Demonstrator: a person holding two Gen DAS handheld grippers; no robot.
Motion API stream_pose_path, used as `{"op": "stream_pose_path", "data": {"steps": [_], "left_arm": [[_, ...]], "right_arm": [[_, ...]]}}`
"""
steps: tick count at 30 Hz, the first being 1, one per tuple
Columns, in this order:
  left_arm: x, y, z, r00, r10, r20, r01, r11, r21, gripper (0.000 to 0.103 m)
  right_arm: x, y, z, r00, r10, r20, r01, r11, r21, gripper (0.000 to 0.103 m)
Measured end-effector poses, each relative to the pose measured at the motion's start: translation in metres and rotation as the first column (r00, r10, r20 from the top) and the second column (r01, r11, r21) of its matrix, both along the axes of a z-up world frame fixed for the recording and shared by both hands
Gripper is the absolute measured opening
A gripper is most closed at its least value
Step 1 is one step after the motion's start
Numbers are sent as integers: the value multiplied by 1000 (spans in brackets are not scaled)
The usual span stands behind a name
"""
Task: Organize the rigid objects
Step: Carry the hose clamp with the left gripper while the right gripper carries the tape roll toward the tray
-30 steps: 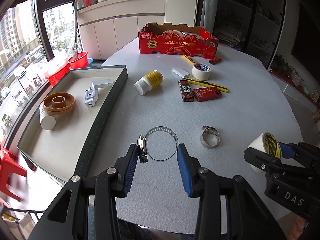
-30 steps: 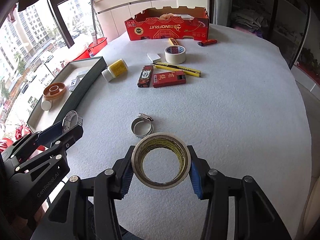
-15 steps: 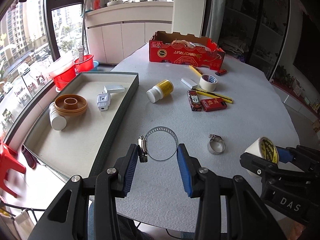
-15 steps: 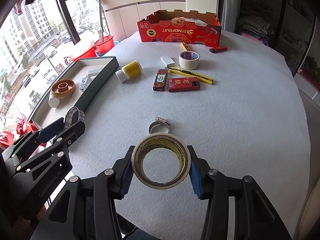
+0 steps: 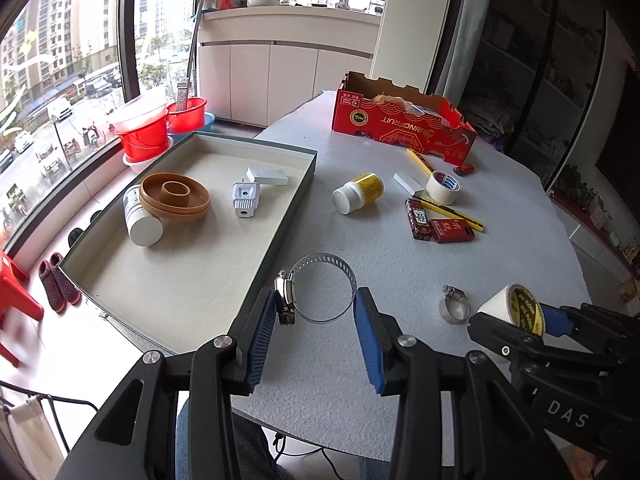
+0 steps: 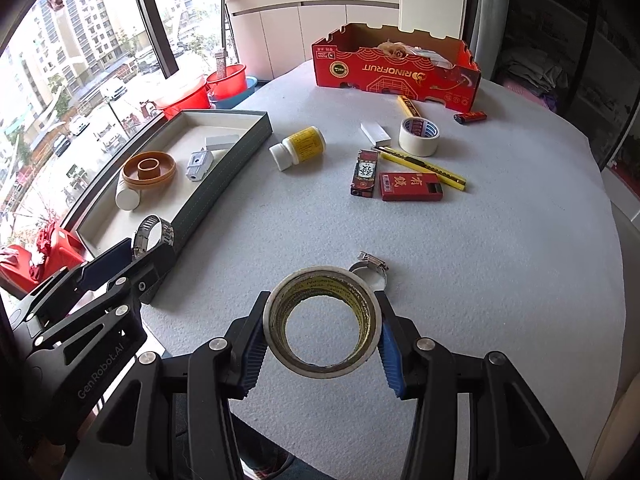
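1. Two grippers in my view, each loaded. Entries run left to right across the grey surface (image 5: 320, 380).
2. Far left: a shallow tray (image 5: 280, 232) with a dark green wall. Inside it lie a white bottle (image 5: 138, 220) on its side, a brown ring-shaped dish (image 5: 174, 196) touching that bottle, a white plug adapter (image 5: 245, 199) and a flat white block (image 5: 267, 176).
3. My left gripper (image 5: 316, 308) has its jaws clenched on a large metal hose clamp (image 5: 322, 294). The clamp's screw housing sits against the left pad, and the band reaches the right pad. The clamp hangs above the surface, just beside the tray's near right wall.
4. Mid-surface: a yellow-labelled pill bottle (image 6: 298, 147) lies on its side, apart from the tray. Further right lie two red packs (image 6: 410, 186), a yellow utility knife (image 6: 424, 164) and a white tape roll (image 6: 418, 136).
5. At the back stands a red cardboard box (image 6: 396, 66).
6. A small hose clamp (image 5: 454, 306) rests on the surface between my two grippers.
7. My right gripper (image 6: 322, 332) has its jaws clamped across a cream tape roll (image 6: 322, 320), whose hole faces the camera.
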State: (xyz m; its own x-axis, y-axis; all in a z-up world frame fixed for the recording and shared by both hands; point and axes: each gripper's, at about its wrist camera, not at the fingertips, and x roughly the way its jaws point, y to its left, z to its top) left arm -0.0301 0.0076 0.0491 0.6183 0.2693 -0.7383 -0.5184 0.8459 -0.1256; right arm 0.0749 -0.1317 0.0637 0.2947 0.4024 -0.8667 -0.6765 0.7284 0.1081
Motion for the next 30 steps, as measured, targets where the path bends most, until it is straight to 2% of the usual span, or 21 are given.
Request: {"op": "stream_pose_path", "data": {"steps": [3, 8, 18, 30], "left_arm": [[-4, 10, 0, 1000, 27, 7, -27, 1000, -6, 43], [-11, 28, -3, 998, 62, 13, -61, 996, -58, 43], [-23, 69, -5, 989, 150, 12, -148, 985, -88, 43], [-47, 138, -7, 944, 328, -28, -330, 942, -60, 43]], "right_arm": [[-3, 11, 0, 1000, 21, -4, -21, 1000, -3, 50], [-7, 30, 1, 998, 58, 0, -58, 998, -14, 50], [-4, 74, 12, 993, 119, 11, -118, 993, -9, 50], [-10, 130, 15, 974, 225, 6, -225, 974, 9, 50]]}}
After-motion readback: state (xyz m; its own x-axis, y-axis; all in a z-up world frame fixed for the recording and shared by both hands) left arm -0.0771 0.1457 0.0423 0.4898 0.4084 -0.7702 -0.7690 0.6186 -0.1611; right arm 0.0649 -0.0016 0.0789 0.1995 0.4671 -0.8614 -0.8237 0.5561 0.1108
